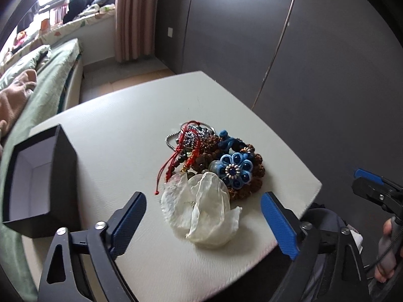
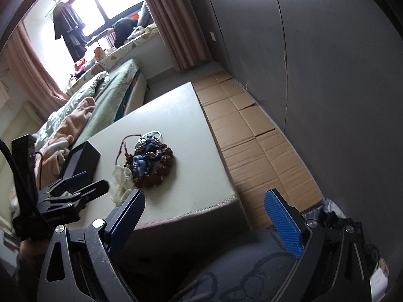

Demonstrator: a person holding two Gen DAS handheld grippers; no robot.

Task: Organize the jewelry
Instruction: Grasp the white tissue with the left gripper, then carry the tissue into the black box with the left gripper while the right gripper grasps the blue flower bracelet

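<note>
Jewelry pile sits tangled mid-table, white pouch against its near side, open black box at the left edge. Left gripper and right gripper both hold fingers wide, empty. Risk: snagged cords drag neighbouring pieces off the near edge.

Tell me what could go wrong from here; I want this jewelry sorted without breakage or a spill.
1. The tangled heap of beaded bracelets and red cords is interlocked, so lifting one piece may drag out others.
2. The crumpled translucent white wrapper lies against the heap, nearest the open left hand-held gripper; it could be pinched instead.
3. The open black box with white lining sits at the white padded table's edge beside the bed; a nudge might tip it off.
</note>
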